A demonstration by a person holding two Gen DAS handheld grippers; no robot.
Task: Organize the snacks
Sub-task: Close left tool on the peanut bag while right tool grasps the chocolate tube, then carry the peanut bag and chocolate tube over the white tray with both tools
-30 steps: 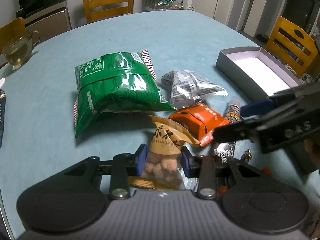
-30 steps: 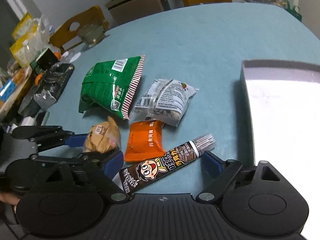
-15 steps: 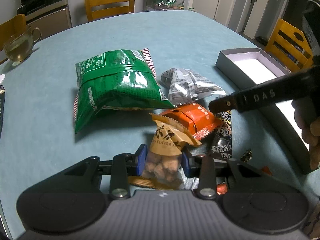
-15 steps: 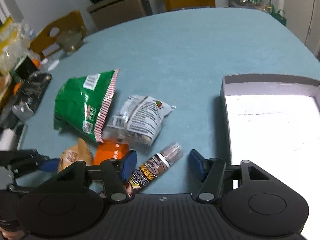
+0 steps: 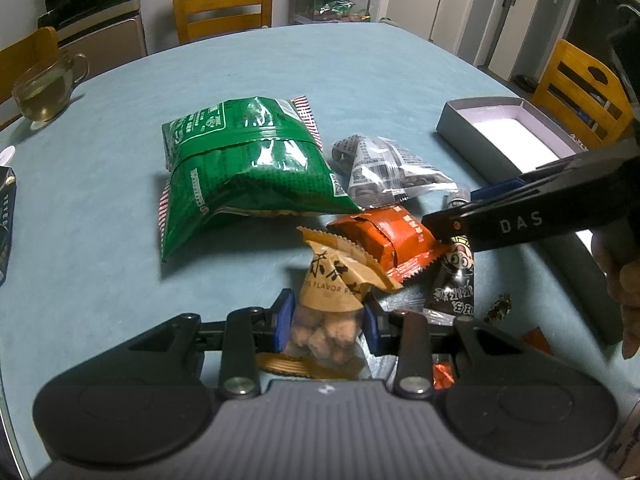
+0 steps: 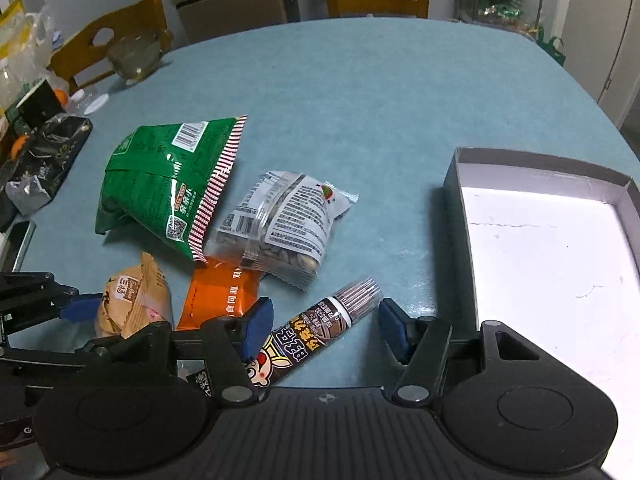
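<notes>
My left gripper [image 5: 326,316] is shut on a tan packet of brown nuggets [image 5: 332,284], held just above the blue-green table. The right gripper [image 6: 320,320] has a brown cartoon stick packet [image 6: 340,312] lying slantwise between its jaws, with both blue pads against it. In the left wrist view this gripper [image 5: 456,208] reaches in from the right over that stick packet [image 5: 456,276]. A green chip bag [image 6: 168,176], a clear seed packet [image 6: 288,220] and an orange packet [image 6: 220,296] lie just beyond. An open grey box [image 6: 460,184] with a white inside sits to the right.
A glass cup [image 5: 44,92] stands at the far left of the table [image 5: 360,72]. Dark packets [image 6: 44,152] and clutter crowd the left edge. Wooden chairs [image 5: 224,0] ring the table. A person's hand [image 5: 624,276] holds the right gripper.
The right jaws narrowed around the stick packet, which swung to a steeper slant between them. The right wrist view tilted slightly. The left gripper and its tan packet stayed put.
</notes>
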